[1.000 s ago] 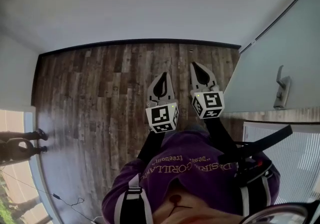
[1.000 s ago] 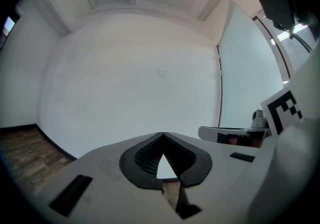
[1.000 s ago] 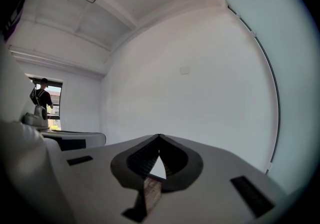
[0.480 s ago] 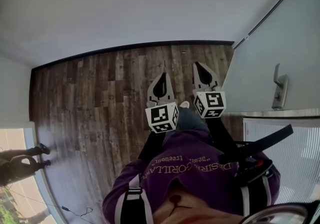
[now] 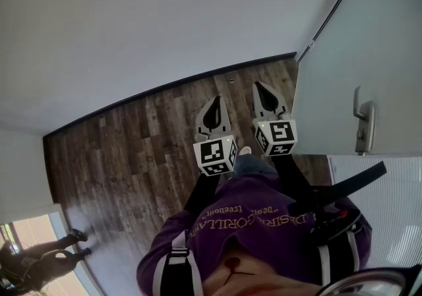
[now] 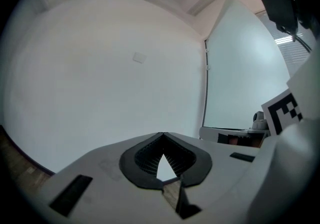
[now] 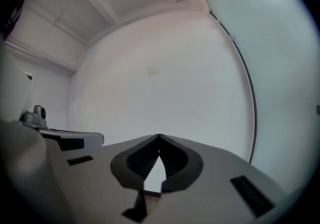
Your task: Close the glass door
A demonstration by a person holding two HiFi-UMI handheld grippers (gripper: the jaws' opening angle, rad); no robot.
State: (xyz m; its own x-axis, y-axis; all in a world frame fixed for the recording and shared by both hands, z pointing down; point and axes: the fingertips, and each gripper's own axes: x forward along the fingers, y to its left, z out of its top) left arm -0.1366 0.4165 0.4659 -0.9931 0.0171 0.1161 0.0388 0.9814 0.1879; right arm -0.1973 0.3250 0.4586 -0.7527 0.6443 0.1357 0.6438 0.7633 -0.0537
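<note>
left hand-held gripper (image 5: 214, 102) and right hand-held gripper (image 5: 262, 89) both closed tight, nothing in them, side by side over the wood floor (image 5: 132, 149). door handle (image 5: 364, 127) off at 3 o'clock.

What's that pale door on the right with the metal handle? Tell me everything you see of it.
The door is a large, smooth, pale panel, frosted-looking rather than clear, dark-edged on its left side. A silvery metal lever handle on a narrow plate is fixed to it. It stands upright above the wood floor. Nothing touches it; the right gripper is nearby but apart.
</note>
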